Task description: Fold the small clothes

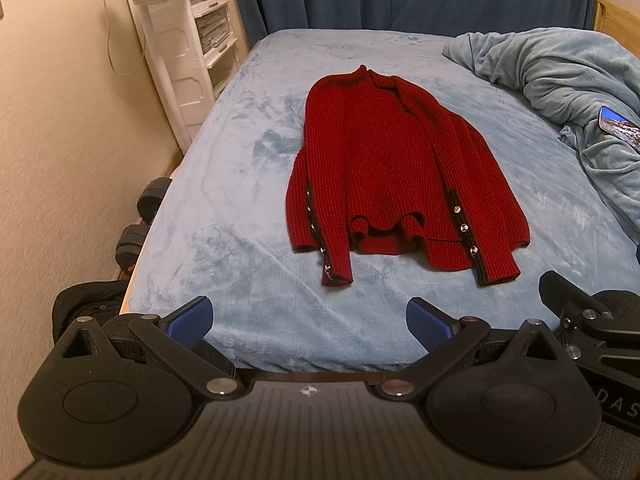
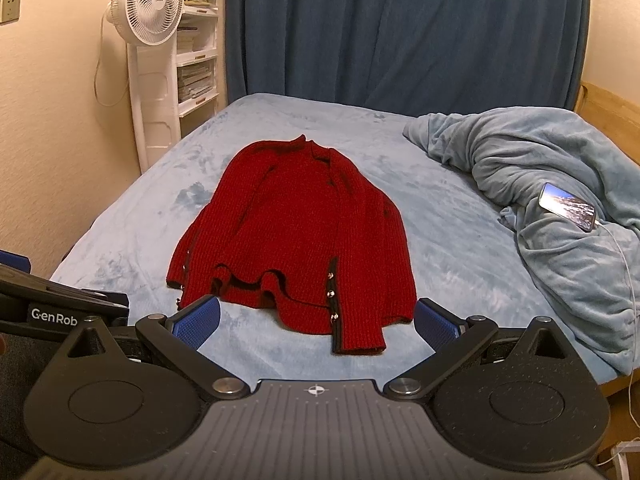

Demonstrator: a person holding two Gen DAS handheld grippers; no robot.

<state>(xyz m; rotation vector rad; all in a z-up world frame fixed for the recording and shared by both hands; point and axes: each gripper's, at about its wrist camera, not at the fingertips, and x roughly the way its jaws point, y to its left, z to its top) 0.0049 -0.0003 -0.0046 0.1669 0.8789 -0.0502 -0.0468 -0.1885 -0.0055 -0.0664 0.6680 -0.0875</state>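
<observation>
The left gripper (image 1: 310,326) hangs over the near edge of the bed (image 1: 224,216) with its blue-padded fingers spread wide and nothing between them; the right gripper (image 2: 318,322) sits beside it, likewise spread apart and empty, its pads framing the near hem of the garment without touching it. Just beyond both lies the red knit cardigan (image 1: 384,168), spread across the middle of the bed with its collar toward the far edge and its hem toward the near edge. Both sleeves already lie turned in along the body, dark button bands showing near the cuffs, so the lengthwise folds look done. What seems left is folding hem toward collar. A rumpled blanket (image 2: 540,184) with a phone (image 2: 567,206) on it fills the right side.
</observation>
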